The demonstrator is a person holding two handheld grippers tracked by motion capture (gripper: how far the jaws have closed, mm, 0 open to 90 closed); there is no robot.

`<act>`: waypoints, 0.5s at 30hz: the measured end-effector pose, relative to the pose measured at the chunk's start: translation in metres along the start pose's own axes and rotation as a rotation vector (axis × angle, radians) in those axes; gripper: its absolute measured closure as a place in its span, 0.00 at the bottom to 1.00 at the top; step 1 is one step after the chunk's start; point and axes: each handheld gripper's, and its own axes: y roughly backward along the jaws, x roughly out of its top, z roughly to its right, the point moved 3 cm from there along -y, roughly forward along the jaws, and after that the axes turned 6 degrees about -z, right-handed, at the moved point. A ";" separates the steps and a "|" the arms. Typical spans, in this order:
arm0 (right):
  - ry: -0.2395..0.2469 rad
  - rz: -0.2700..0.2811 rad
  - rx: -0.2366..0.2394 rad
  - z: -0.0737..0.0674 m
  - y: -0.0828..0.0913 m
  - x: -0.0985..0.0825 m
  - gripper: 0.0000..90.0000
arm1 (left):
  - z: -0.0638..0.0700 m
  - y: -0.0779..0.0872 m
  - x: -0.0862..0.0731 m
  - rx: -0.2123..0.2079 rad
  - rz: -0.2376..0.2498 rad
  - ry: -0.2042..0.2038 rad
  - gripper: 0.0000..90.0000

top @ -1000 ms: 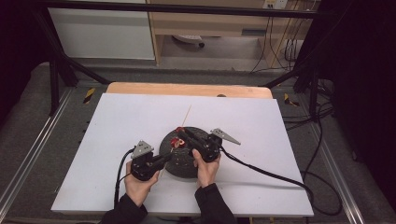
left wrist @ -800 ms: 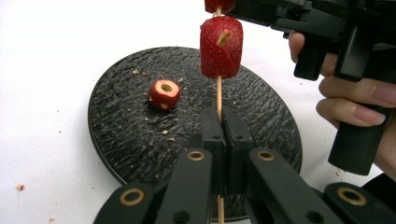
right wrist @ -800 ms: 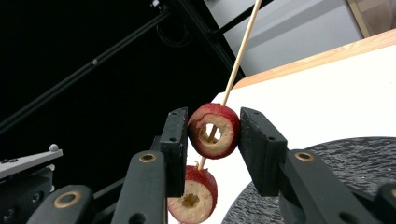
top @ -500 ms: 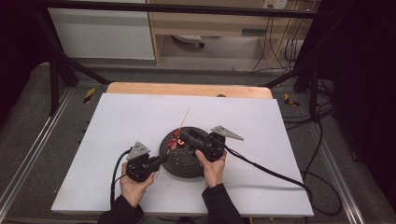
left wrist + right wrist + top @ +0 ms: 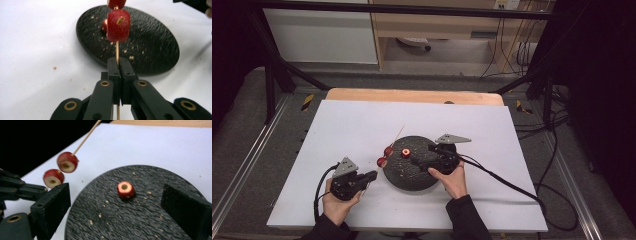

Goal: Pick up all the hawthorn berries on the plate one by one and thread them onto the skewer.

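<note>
White worktop (image 5: 362, 125), lower centre of the high view, with a bare wooden strip (image 5: 412, 95) along its far edge. Round black textured plate (image 5: 412, 175) at centre frame, strewn with pale crumbs; one loose red fruit slice (image 5: 405, 153) with a hollow core lies on its upper part, apart from everything else. Black cables (image 5: 507, 180) trail off toward the lower right; nothing lies between the plate and either tool. Left hand-held gripper (image 5: 371, 175), lower left of centre: jaws pressed together, clamped on the lower end of a thin wooden skewer (image 5: 117, 53). The skewer slants up and right over the plate's left rim and carries two red fruit pieces (image 5: 385, 156), one just above the other, held off the worktop. Right hand-held gripper (image 5: 414, 161), right of centre over the plate: jaws have just been opening and stand wide apart, nothing between the pads; the loose slice lies on the plate beyond them, untouched.
</note>
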 end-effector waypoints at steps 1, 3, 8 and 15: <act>0.007 -0.016 -0.001 0.001 0.000 0.000 0.09 | -0.001 0.001 -0.002 0.002 -0.005 -0.004 0.98; 0.016 -0.049 -0.007 0.002 0.001 0.000 0.08 | -0.004 0.004 -0.007 0.005 -0.014 -0.011 0.98; 0.048 -0.130 -0.026 0.006 0.002 0.000 0.07 | -0.010 0.009 -0.016 -0.001 -0.042 -0.024 0.98; 0.103 -0.228 -0.045 0.006 -0.003 0.006 0.07 | -0.012 0.013 -0.021 -0.019 -0.049 -0.043 0.98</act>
